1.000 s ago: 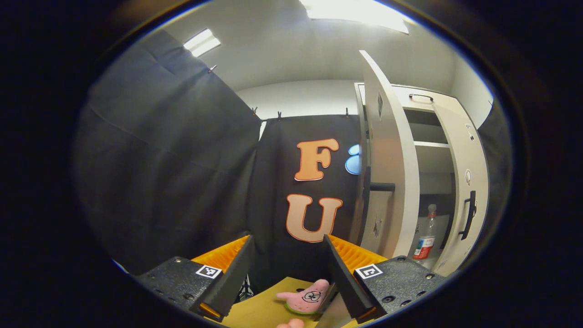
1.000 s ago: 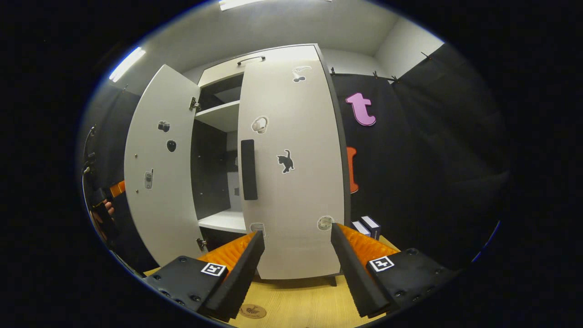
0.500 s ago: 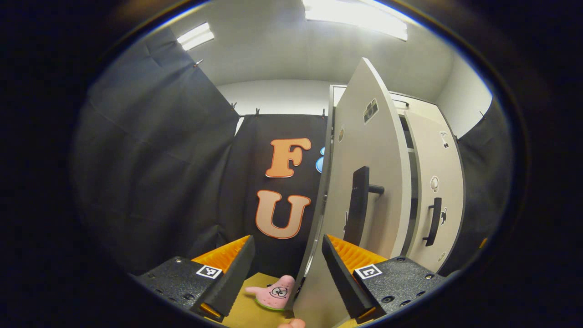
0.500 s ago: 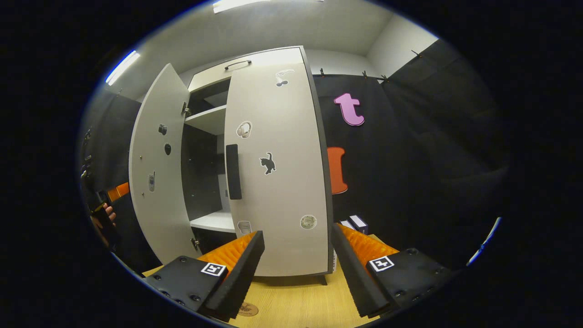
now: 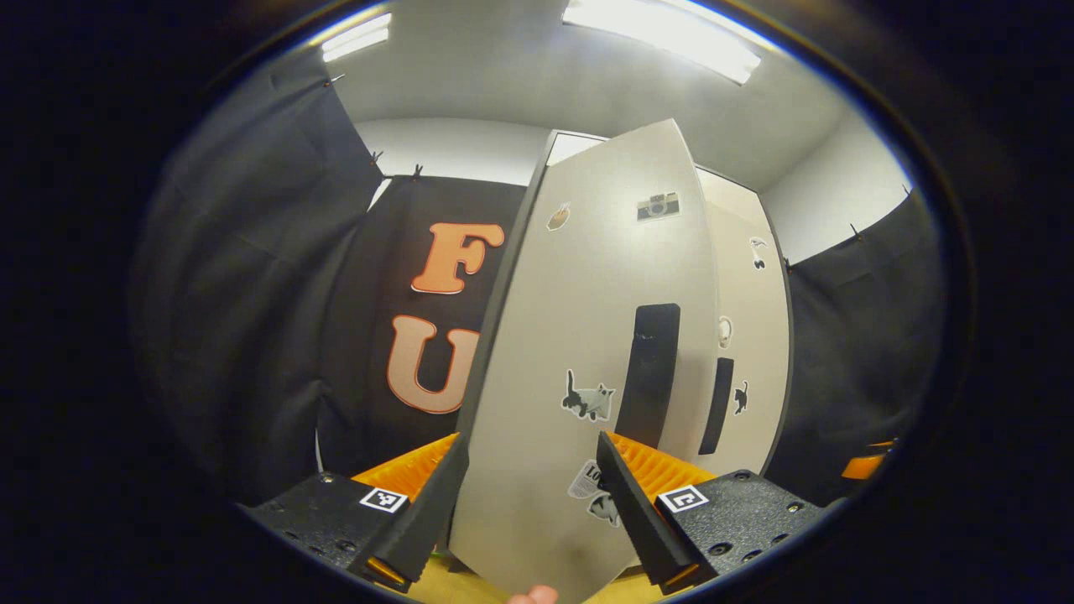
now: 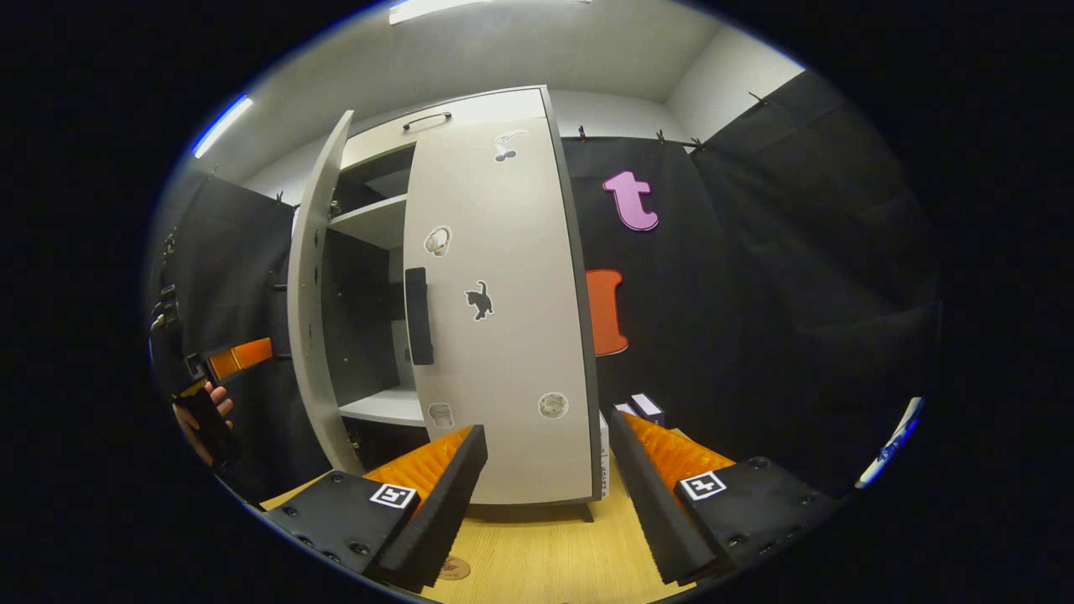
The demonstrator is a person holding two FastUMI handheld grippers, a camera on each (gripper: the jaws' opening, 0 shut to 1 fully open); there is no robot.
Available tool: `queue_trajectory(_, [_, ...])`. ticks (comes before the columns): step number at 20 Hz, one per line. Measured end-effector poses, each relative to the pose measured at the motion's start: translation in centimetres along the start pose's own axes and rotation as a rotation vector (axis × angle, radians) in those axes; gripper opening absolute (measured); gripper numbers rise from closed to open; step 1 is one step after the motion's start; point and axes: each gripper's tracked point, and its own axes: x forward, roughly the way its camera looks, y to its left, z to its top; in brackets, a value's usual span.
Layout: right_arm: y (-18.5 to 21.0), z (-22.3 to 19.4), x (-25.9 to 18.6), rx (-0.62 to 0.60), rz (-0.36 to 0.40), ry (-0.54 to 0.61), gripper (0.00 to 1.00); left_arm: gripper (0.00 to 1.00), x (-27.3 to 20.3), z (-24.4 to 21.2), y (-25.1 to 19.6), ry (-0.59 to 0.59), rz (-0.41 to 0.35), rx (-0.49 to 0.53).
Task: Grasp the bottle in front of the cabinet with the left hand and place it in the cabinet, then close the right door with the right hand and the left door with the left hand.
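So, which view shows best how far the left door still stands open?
The right gripper view: the left door is seen nearly edge-on, with shelves visible in the gap beside the shut right door. The left gripper view shows the left door's stickered front close up, hiding the gap.

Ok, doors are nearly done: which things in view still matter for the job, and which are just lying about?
Job:
- left door, partly open, in front of the open left tool
- right door, looks shut
- cabinet
- open right tool

Lying about:
- small boxes beside the cabinet
- round disc on the table
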Motion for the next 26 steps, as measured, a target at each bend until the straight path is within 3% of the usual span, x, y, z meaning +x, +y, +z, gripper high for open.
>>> queue_trajectory(4, [-0.4, -0.4, -0.6, -0.006, -0.015, 0.009, 0.98, 0.9, 0.8, -0.4, -1.6, 0.012, -0.058, 0.001])
queue_trajectory(12, [-2.1, -0.3, -1.0, 0.004, -0.059, 0.015, 0.98, 0.94, 3.8, -2.8, -5.8, 0.058, -0.142, -0.004])
queue_trajectory(26, [-4.1, 0.0, -1.4, -0.023, -0.13, 0.012, 0.98, 0.94, 8.9, -5.6, -8.4, 0.06, -0.141, 0.021])
